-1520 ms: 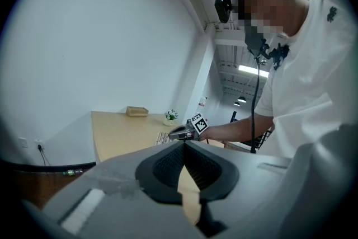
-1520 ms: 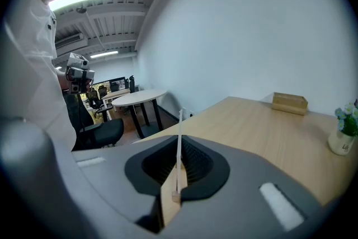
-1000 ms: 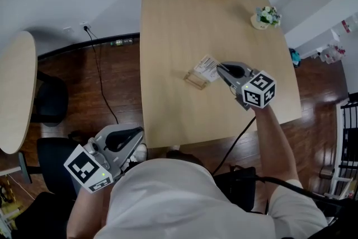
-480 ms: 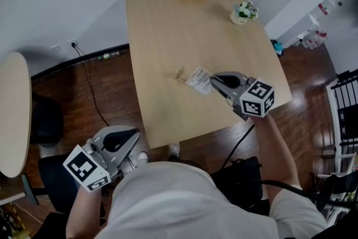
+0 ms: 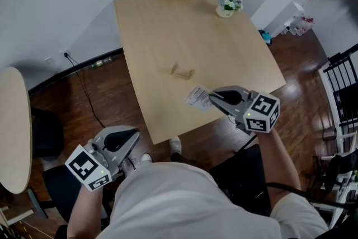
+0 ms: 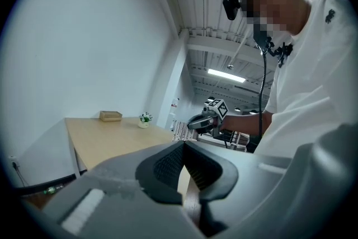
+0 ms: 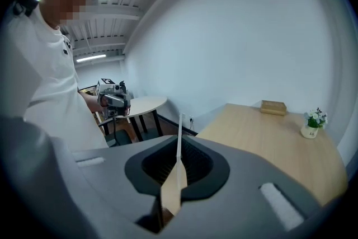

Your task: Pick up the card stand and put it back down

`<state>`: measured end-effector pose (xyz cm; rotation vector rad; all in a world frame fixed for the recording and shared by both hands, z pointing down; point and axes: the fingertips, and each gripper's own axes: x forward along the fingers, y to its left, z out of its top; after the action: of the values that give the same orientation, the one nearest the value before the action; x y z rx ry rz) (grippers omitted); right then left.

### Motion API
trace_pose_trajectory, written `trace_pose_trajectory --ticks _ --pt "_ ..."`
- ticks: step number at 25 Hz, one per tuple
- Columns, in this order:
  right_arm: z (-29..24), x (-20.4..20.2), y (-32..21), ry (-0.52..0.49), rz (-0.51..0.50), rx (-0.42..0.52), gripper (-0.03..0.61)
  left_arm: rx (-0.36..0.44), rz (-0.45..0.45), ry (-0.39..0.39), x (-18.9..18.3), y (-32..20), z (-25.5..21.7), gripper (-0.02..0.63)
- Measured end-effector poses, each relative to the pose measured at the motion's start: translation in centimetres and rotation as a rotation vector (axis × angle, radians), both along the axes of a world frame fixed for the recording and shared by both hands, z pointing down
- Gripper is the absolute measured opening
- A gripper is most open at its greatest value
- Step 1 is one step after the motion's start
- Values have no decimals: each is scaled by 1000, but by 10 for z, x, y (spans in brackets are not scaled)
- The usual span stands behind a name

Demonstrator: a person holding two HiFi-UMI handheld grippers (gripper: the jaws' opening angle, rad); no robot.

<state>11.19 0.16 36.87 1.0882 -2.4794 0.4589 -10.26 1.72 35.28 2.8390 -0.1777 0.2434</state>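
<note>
Head view: card stand [image 5: 182,71] at 11 o'clock of right gripper [image 5: 212,99]. Gripper views: right jaws clamp card [image 7: 176,182] edge-on; left gripper [image 6: 183,148] closed on nothing. Card's print unreadable.

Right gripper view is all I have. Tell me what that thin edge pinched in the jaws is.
Observer: The head view shows its face. It is a white printed card, gripped by one edge in the right gripper.
Operator: Find the wooden stand for me.
Observer: The card stand sits on the table, apart from the card, with nothing in its slot.
Operator: Report the left gripper.
Observer: In its own view the left gripper has its jaws together with nothing between them.
</note>
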Motion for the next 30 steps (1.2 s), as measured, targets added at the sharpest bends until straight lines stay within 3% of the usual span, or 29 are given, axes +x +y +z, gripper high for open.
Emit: trace_pose_trajectory --ticks 13,30 --pt "-14 -24 60 -36 46 2 20 9 35 1 -4 8 0 2" --pt "-17 -18 73 -49 75 13 20 12 47 1 4 14 -3 2"
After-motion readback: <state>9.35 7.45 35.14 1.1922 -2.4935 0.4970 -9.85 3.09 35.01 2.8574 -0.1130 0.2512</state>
